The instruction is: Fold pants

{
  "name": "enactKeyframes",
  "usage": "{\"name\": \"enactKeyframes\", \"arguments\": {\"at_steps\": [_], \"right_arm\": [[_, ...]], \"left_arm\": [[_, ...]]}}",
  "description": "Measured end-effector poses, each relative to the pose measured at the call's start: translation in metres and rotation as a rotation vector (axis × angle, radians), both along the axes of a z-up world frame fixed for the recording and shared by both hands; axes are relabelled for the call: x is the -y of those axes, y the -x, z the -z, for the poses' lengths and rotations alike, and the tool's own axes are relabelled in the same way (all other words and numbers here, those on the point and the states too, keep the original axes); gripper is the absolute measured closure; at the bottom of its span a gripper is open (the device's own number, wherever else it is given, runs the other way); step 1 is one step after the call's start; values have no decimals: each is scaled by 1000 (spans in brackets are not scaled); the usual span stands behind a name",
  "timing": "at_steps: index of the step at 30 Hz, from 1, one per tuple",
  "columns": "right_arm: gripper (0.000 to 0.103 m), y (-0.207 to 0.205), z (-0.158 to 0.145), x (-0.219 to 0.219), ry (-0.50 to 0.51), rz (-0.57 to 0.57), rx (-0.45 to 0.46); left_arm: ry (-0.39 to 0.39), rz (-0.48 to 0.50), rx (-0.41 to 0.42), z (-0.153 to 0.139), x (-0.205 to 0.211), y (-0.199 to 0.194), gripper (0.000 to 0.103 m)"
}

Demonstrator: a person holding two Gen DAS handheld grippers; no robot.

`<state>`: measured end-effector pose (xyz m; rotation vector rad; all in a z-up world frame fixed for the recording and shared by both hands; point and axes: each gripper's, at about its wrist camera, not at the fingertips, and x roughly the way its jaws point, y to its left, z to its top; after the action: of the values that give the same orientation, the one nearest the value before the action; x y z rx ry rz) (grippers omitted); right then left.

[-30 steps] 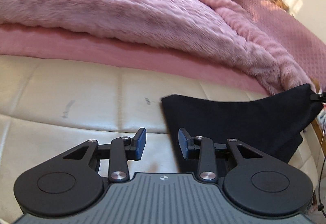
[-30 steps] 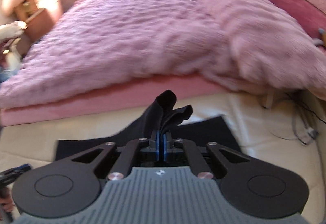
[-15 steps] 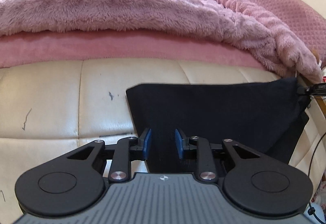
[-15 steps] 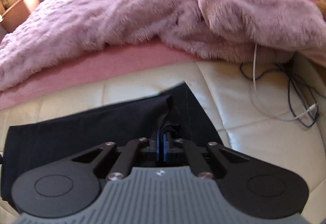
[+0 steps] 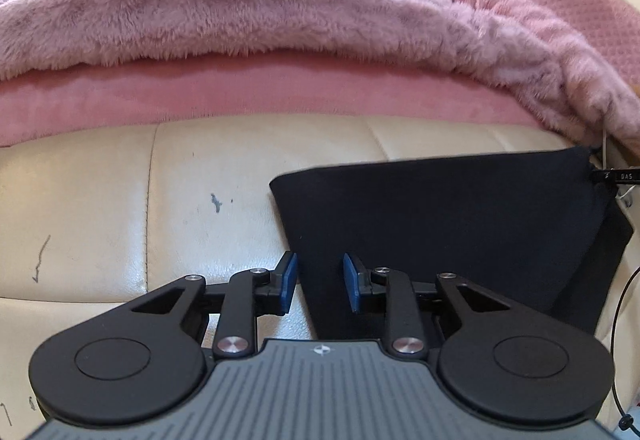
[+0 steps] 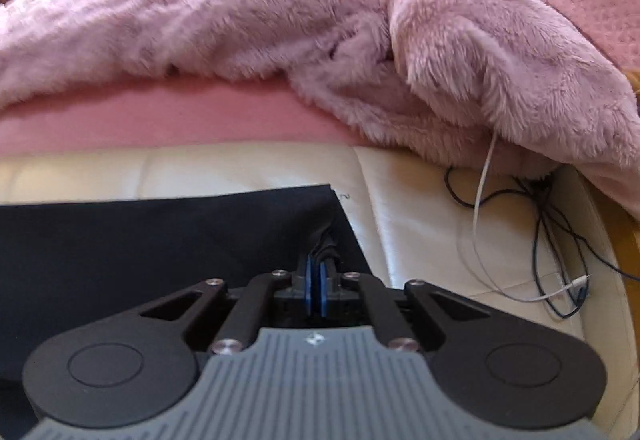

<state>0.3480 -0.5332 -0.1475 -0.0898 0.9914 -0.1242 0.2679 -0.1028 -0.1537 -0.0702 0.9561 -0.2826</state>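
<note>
- Black pants (image 5: 452,224) lie right of centre on the cream cushion (image 5: 120,207); right claw (image 6: 314,294) pinches their corner mid-fold
- Left claw (image 5: 318,282), released, straddles the near edge; next: clench, then align

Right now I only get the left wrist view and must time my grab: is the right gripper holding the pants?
Observer: Yes, the right gripper is shut on a bunched corner of the pants.
Operator: Anything near that corner I can't see?
Observer: Loose cables, black and white, lie on the cream cushion to its right, apart from the pants.
Operator: Do the cables reach the blanket?
Observer: The white one runs up under the fluffy pink blanket.
</note>
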Motion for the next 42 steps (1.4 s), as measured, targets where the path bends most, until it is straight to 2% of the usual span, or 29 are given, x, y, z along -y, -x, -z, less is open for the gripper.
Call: {"name": "enactKeyframes", "arguments": {"at_steps": [2,5,8,10,11,12,14,16,18,20,23,26,27,31,35,39,42], "right_arm": [[103,-4,10,1,37,-3,-11],[96,-4,13,8,78,25,-2],[94,3,5,19,74,65,20],[74,15,-7,28,5,90,66],[56,22,-12,34,-50,107,91],[52,28,-15,38,-98,117,110],[51,36,-18,44,-172,123,129],[47,37,-13,47,-178,145,114],[42,37,-6,51,-182,171,101],[41,36,2,57,-239,204,84],[41,34,18,61,-313,243,37],[42,36,31,63,-331,256,12],[42,37,31,64,-341,263,15],[44,35,30,62,-327,246,-9],[45,34,28,58,-334,250,-37],[52,42,25,38,-355,199,-67],[53,56,24,8,-357,167,-87]], "left_arm": [[-3,-12,-11,7,0,-1,73],[17,-25,-6,7,-4,2,72],[88,-73,-7,-1,-20,10,72],[147,-102,-24,-3,-32,15,68],[182,-118,-39,-2,-38,19,66],[214,-134,-59,-1,-42,24,66],[243,-145,-95,3,-43,30,66],[209,-136,-102,6,-38,36,66],[172,-123,-105,9,-31,43,58],[153,-119,-93,9,-26,48,55],[110,-124,-93,9,-20,48,56],[7,-81,-84,7,-7,49,75],[-11,-63,-84,6,-3,51,89],[-80,-64,-105,4,12,49,90],[-145,-67,-116,1,6,49,90],[-166,-85,-159,-2,-22,52,90],[-162,-108,-188,-4,-52,54,90]]}}
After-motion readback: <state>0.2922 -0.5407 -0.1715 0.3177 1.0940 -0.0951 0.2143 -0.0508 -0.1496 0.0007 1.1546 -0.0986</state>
